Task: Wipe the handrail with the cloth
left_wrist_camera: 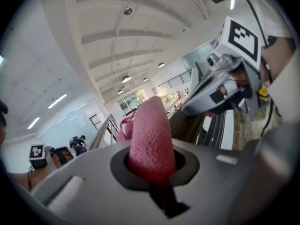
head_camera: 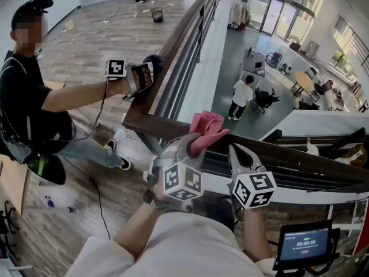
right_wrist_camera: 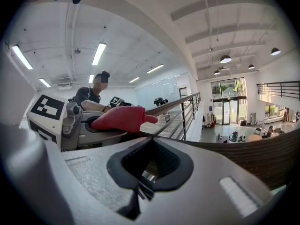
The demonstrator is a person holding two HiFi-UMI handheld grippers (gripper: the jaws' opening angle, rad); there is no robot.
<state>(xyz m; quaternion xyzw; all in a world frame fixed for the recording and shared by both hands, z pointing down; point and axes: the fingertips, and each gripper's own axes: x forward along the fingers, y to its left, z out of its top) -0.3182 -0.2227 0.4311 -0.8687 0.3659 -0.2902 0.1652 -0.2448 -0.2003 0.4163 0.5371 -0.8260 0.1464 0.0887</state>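
At the handrail (head_camera: 300, 154), left claw (head_camera: 193, 144) pinches cloth (head_camera: 206, 126); right claw (head_camera: 237, 153) pressed together; person (head_camera: 23, 97) alongside.

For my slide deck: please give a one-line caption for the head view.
Left gripper presses a pink cloth to the wooden handrail, with the empty right gripper beside it.

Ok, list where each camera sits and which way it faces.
Head view: on the head, steeply down at the handrail; forearms, left hand-held gripper and right hand-held gripper show.
Left gripper view: rides its gripper, faces along the rail; jaws clamp the cloth.
Right gripper view: faces along the rail; jaws shut, empty.
Shared: both gripper views show the cloth.
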